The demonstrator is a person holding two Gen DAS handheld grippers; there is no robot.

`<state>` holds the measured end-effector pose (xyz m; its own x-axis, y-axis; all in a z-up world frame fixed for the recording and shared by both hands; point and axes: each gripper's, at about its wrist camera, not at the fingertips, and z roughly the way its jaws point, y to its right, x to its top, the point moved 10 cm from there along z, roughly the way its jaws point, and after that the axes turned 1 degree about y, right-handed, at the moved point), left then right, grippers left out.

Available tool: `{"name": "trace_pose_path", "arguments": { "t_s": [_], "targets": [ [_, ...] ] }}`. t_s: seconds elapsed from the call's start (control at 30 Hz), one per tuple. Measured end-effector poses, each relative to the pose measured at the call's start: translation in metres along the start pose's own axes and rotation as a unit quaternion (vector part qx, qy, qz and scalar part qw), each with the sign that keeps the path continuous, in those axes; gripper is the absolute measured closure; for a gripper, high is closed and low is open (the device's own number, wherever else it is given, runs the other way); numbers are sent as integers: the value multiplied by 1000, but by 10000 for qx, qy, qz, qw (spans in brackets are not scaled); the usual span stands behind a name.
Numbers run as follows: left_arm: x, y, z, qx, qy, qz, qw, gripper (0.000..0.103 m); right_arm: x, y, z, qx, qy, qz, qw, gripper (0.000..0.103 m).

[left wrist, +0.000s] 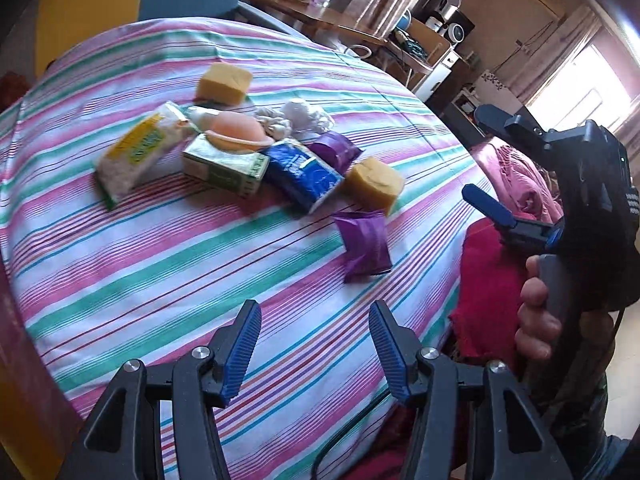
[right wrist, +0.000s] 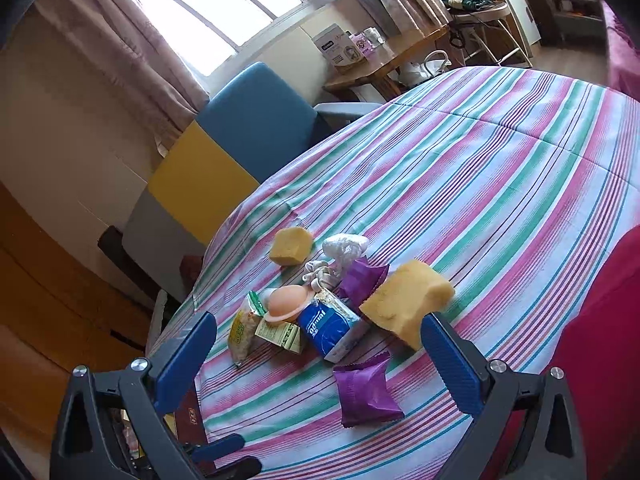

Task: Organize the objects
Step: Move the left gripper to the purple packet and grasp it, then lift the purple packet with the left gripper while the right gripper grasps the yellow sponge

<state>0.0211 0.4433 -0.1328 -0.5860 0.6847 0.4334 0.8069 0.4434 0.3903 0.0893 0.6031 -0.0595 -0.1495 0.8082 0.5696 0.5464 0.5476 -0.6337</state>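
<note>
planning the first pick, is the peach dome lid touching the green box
Touching: in the left wrist view the peach dome lid sits on top of the green box, its rim resting on it.

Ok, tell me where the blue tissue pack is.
The blue tissue pack lies mid-pile on the striped cloth, between the green carton and the nearer yellow sponge.

A bed covered in a pink, green and white striped sheet (left wrist: 160,272). Near its centre lies a cluster: yellow sponges (left wrist: 222,82), tissue packs (left wrist: 301,174), a green carton (left wrist: 226,166). At five o'clock, apart, a purple packet (left wrist: 365,245).
</note>
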Motion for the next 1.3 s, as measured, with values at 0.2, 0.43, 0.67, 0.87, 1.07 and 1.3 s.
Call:
{"name": "trace_pose_path", "arguments": {
  "t_s": [0.2,0.43,0.67,0.87,1.07,1.3],
  "targets": [
    [15,32,40,-41,-215,457,9987,47,5,1,-5,182,155,155,9996,0],
    [30,47,81,-16,-390,492,9980,47,5,1,-3,334,109,198,9992,0],
    [42,41,108,424,-305,466,9975,67,4,1,-1,401,30,205,9990,0],
    [33,27,93,509,-158,499,9973,71,3,2,2,325,-50,171,9993,0],
    [3,-8,57,741,31,330,9967,71,-2,3,9,116,-235,89,9996,0],
    [-27,-35,25,699,311,30,9971,71,-6,6,15,-97,-389,32,9992,0]
  ]
}}
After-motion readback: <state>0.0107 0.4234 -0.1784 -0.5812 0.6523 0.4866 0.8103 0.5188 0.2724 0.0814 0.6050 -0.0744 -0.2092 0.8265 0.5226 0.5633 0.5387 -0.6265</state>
